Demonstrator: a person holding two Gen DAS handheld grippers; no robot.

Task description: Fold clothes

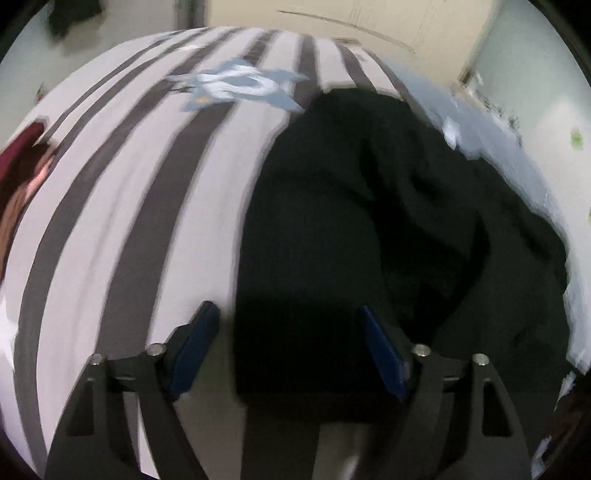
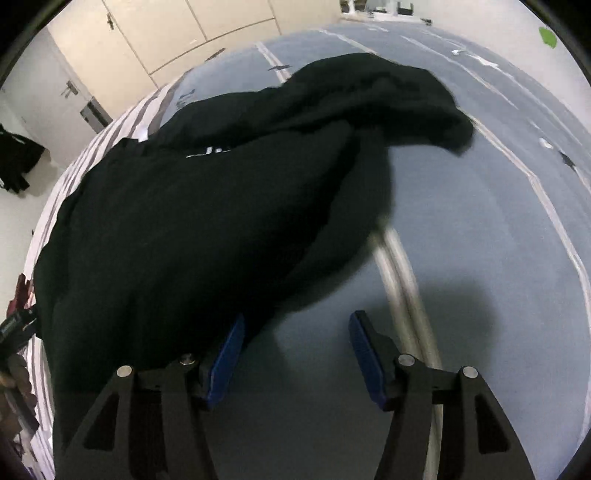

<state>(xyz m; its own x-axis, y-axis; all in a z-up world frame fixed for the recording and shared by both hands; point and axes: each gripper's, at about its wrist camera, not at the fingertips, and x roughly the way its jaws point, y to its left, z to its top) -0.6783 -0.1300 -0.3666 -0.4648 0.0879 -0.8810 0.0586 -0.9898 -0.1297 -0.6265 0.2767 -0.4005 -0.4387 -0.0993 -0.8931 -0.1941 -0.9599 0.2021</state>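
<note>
A black garment [image 1: 369,221] lies crumpled on a bed, across the seam between a white and grey striped sheet [image 1: 147,184] and a blue-grey sheet [image 2: 480,221]. My left gripper [image 1: 287,310] hangs over the garment's near left edge with its blue pads apart; dark cloth lies under the gap and neither pad touches it. My right gripper [image 2: 298,319] is open over bare blue-grey sheet at the garment's near right edge. Its left pad [image 2: 231,343] is right beside the cloth, with nothing clamped. The garment's far end [image 2: 424,103] bunches up to the right.
A pale blue and white print [image 1: 236,86] marks the striped sheet further back. Cream cupboard doors [image 2: 155,33] stand behind the bed. Dark clothing [image 2: 14,162] lies on the floor to the left. A maroon shape [image 1: 22,158] sits at the left edge.
</note>
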